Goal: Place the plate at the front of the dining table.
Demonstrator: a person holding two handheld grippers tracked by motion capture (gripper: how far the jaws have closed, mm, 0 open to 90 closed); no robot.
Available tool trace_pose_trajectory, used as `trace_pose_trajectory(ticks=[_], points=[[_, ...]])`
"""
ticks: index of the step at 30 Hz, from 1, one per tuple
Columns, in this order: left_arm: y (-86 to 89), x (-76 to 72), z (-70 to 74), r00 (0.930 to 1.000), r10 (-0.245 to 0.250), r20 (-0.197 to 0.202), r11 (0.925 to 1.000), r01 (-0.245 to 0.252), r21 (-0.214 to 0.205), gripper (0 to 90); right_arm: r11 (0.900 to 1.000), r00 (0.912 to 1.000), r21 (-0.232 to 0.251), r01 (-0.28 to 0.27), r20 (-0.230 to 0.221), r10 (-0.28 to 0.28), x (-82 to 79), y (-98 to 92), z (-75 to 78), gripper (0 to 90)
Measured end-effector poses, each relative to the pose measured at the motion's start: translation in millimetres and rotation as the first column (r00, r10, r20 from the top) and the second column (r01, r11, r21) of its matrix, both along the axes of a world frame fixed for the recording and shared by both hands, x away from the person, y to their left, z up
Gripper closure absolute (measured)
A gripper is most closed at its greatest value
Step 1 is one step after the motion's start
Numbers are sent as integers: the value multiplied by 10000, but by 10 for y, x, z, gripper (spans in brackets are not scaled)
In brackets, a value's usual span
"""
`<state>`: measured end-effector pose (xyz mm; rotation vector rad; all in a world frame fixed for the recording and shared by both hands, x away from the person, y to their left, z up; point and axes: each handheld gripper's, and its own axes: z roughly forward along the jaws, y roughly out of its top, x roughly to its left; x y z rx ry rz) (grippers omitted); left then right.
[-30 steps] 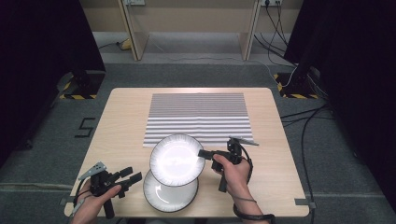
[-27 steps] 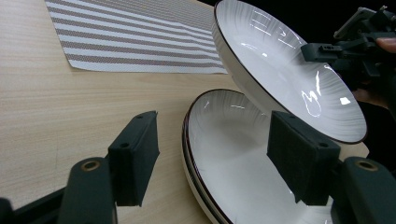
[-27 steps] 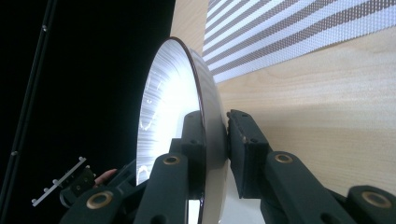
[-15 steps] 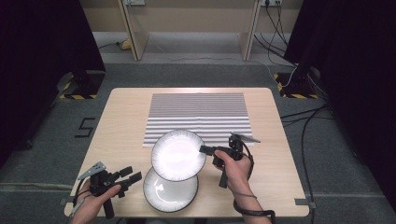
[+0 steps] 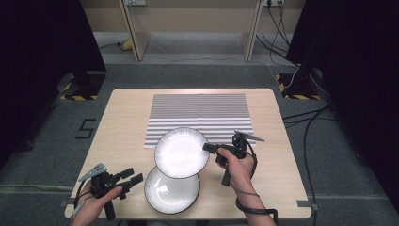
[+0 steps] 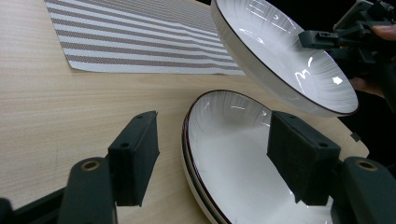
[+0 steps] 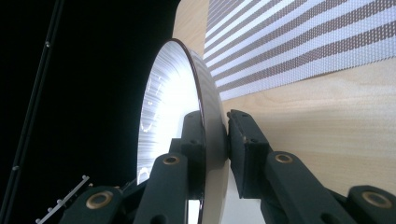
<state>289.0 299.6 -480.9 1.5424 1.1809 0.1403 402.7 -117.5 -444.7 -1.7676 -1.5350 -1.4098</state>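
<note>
The right tongs (image 5: 210, 149) pinch the rim of the upper plate (image 5: 181, 152), lifted and tilted over the lower plate (image 5: 171, 190). That one rests on the tabletop (image 5: 127, 122), near the striped mat (image 5: 200, 113). The left tongs (image 5: 134, 175), spread and empty, hover just beside the lower plate.
</note>
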Motion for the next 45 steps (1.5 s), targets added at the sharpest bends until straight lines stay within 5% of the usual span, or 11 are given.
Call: trace_pose_trajectory(ticks=[45], points=[[-3,2,1,10000,-8,1,10000,8,4,333,9985,9985,-46,540,35,-540,214,-33,55,764]])
